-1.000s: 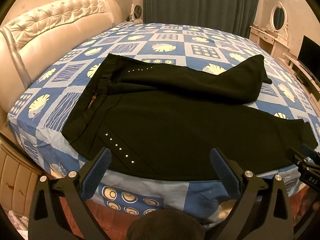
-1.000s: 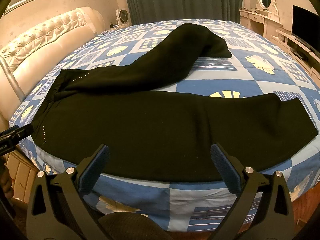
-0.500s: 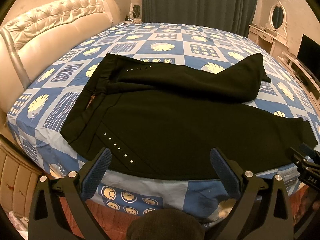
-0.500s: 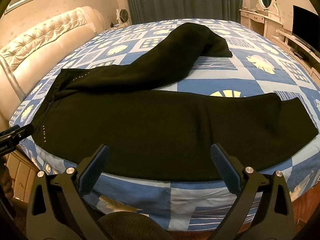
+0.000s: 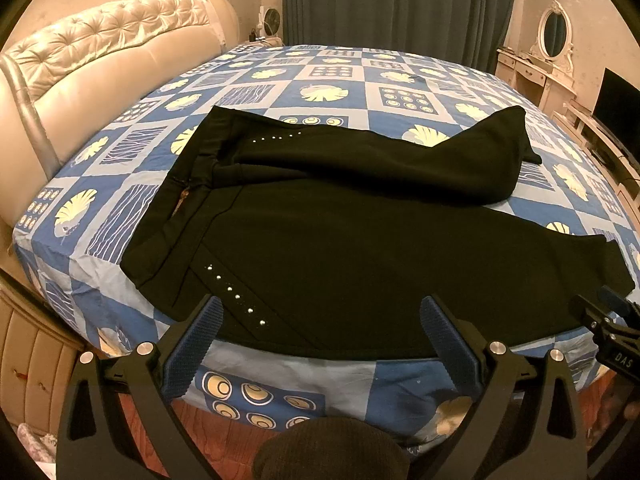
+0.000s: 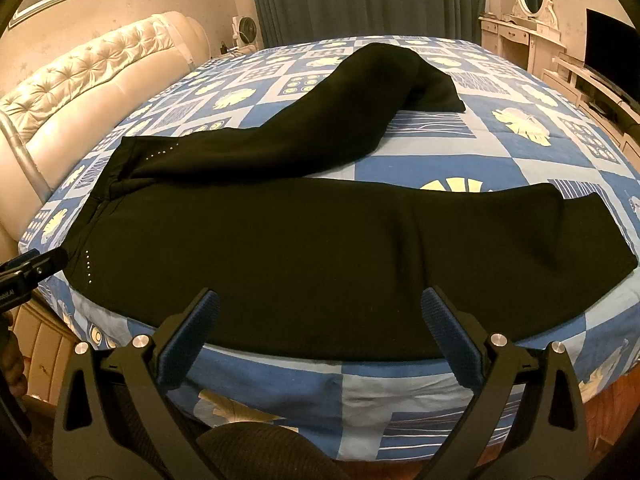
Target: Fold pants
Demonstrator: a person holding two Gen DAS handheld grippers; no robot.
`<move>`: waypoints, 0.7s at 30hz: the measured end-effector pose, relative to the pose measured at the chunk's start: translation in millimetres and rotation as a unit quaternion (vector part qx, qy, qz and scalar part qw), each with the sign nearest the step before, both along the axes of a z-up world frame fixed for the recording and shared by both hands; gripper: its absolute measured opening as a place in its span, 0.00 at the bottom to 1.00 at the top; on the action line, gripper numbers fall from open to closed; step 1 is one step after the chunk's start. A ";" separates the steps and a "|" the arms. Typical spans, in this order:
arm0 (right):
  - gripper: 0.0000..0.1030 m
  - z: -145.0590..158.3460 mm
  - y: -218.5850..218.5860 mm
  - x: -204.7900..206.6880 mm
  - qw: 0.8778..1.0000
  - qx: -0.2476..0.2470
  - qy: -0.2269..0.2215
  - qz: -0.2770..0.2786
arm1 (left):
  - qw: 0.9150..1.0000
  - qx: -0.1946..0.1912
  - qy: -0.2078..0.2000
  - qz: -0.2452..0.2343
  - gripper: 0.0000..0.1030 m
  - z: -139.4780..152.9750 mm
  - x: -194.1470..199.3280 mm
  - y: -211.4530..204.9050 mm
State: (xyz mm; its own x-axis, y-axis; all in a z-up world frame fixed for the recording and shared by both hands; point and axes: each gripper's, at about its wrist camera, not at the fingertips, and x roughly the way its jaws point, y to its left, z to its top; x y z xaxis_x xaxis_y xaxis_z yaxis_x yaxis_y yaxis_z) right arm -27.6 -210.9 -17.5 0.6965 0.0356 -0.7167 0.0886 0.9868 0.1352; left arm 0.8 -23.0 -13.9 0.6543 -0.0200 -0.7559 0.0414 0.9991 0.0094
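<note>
Two grippers hovered wide open at the near edge of the round bed (image 5: 360, 76): the left gripper (image 5: 318, 322) by the waistband, the right gripper (image 6: 318, 314) over the nearer leg. Black pants (image 5: 360, 240) lay flat on the patterned sheet, legs apart.

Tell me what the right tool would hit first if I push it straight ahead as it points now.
Probably the near leg of the black pants, close to the bed edge; depth is unclear. The right tool is open and empty.

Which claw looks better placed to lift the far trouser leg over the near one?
Probably the right claw: it is open and faces the leg ends of the pants. The left claw, also open, faces the waistband end.
</note>
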 end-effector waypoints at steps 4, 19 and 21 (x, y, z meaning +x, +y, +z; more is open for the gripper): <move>0.98 -0.2 1.0 -0.2 1.000 0.001 0.000 0.000 | 1.000 0.000 0.000 -0.005 0.96 0.4 -0.7 -1.4; 0.98 3.8 -13.9 8.8 1.000 0.012 0.016 -0.014 | 0.997 -0.070 -0.005 -0.034 0.96 45.2 88.7 98.6; 0.98 4.4 -14.2 12.9 1.000 0.004 0.015 -0.011 | 0.997 -0.065 -0.003 -0.035 0.96 44.3 126.3 120.0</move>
State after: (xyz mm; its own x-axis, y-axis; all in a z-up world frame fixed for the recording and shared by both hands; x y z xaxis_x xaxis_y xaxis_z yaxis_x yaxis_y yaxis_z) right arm -14.7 -225.1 -13.1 0.6760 0.0257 -0.7364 0.1143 0.9836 0.1393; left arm 127.1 97.0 30.5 0.6522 -0.1629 -0.7404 0.1110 0.9866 -0.1193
